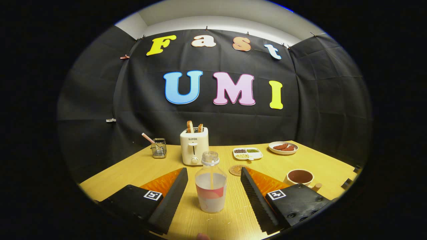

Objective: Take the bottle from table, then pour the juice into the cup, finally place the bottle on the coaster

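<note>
The bottle stands upright on the desk, a clear plastic one with its cap off, a pale liquid filling its lower part and a red and white label wrapped round it. It sits between the two fingers of the gripper, whose jaws are spread wide apart, each finger clear of the bottle's sides with bare desk showing in the gaps, so nothing is being squeezed. Taking the bottle as the landmark: the coaster, a small round brown disc, lies flat just behind it and a little to its right, partly hidden by the right finger. The cup, pale outside and dark brown inside, sits well to the bottle's right, beyond the right finger, with a short handle pointing toward the camera. Directly behind the bottle stands a cream toaster with two slices of toast poking up from its slots. Behind and left of the bottle is a small wire holder with a thin stick leaning out of it. Behind and right of the bottle lie a divided white tray of grains and, further right, a plate carrying reddish-brown pieces of food.
</note>
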### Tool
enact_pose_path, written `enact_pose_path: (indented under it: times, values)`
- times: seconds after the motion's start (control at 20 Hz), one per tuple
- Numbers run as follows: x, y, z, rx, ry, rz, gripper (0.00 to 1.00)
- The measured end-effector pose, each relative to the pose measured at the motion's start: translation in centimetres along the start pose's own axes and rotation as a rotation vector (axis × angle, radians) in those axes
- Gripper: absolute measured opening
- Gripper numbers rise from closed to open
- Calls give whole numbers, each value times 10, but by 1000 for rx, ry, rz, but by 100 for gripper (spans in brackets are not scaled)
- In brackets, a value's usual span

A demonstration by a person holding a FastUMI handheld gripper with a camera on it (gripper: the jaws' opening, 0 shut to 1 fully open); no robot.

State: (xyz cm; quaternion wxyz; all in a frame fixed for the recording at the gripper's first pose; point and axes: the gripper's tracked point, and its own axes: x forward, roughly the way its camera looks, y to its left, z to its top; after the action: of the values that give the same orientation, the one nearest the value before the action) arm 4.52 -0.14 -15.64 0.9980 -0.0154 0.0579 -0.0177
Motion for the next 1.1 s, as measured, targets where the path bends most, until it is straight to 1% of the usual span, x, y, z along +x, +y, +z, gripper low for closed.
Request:
enact_pose_path:
  times: [0.45, 0.55, 0.7, 0.8, 0.85, 0.95, 1.1]
  values:
    - [31, 7, -49, -29, 4, -29, 98]
    - [38, 8, -55, -23, 2, -32, 98]
    - [44, 4, -58, -13, -11, -63, 98]
    - [45, 3, -57, -9, -22, -64, 98]
    - [48, 2, -57, 2, -29, -59, 87]
    - [48, 2, -57, 5, -28, -55, 77]
    - [44, 2, -58, -10, 5, -39, 76]
